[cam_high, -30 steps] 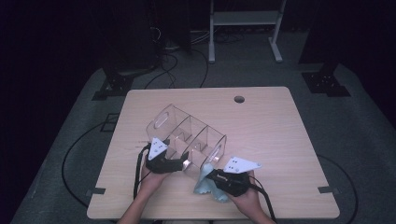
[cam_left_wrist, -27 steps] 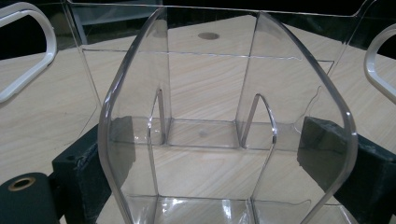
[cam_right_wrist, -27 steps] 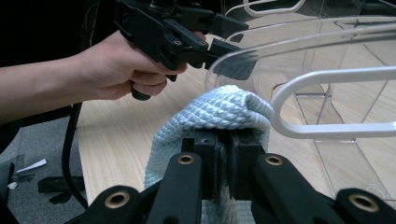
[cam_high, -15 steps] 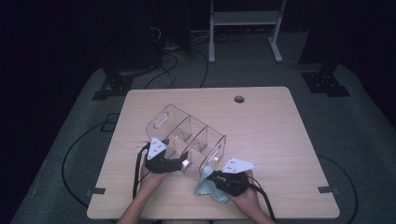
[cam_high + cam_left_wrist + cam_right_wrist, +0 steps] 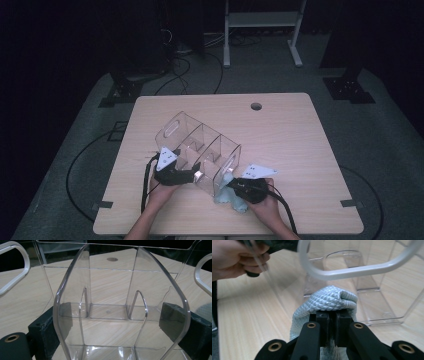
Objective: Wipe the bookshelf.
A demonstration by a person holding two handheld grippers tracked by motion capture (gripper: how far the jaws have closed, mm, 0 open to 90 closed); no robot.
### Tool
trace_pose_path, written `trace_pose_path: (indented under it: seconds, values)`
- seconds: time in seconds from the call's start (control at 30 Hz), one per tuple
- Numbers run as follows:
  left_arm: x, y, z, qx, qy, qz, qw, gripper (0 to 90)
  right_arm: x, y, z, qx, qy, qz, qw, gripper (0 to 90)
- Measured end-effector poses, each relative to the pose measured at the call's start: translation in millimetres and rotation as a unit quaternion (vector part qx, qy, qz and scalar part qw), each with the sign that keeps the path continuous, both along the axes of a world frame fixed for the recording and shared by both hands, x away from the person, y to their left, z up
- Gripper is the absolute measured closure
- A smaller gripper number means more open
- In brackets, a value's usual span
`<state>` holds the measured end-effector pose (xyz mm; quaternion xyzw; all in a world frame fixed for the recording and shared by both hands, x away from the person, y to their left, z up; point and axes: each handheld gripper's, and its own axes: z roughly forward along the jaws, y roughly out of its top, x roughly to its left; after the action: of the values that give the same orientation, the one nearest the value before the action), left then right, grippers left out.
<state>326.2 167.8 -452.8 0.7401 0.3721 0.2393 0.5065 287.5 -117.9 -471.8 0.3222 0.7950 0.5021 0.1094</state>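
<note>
Clear plastic organizer [image 5: 199,149] sits tilted on desk [image 5: 300,145], left gripper [image 5: 196,176] jaws clamping its wall. Right gripper [image 5: 231,184], jaws pinching blue cloth [image 5: 327,302], has dipped closer, abt to wipe imo.

One clear plastic organizer [image 5: 200,150] lies on the one wooden table [image 5: 300,145], its near side wall between the jaws of the left gripper [image 5: 196,176]; it has three compartments set apart by two dividers, and two handle cut-outs, one at each end. One light blue cloth [image 5: 329,301] sits pinched in the right gripper [image 5: 334,315], just before the organizer's nearer end. Two grippers and two hands are at work.
</note>
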Motion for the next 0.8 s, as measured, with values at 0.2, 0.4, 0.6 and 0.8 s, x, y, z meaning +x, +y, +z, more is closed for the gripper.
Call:
trace_pose_path:
  seconds: [0.2, 0.4, 0.6, 0.8]
  values:
    - [0.6, 3.7, -0.3, -0.005, 0.002, 0.001, 1.0000, 6.5, -11.2, 14.4, -2.9, -0.001, 0.006, 0.044, 0.9990, 83.5]
    - [0.6, 5.8, 0.3, -0.003, 0.003, -0.002, 1.0000, 7.3, 2.5, 5.9, -5.8, -0.009, 0.008, 0.020, 0.9997, 83.5]
    - [0.8, 4.0, 0.6, -0.001, -0.001, 0.003, 1.0000, 7.0, 3.6, 7.7, -14.1, -0.023, 0.015, 0.021, 0.9994, 83.5]
    - [1.7, 4.8, 0.3, -0.006, 0.002, 0.007, 1.0000, 6.6, -13.4, 26.2, -17.2, -0.033, 0.011, 0.068, 0.9971, 83.4]
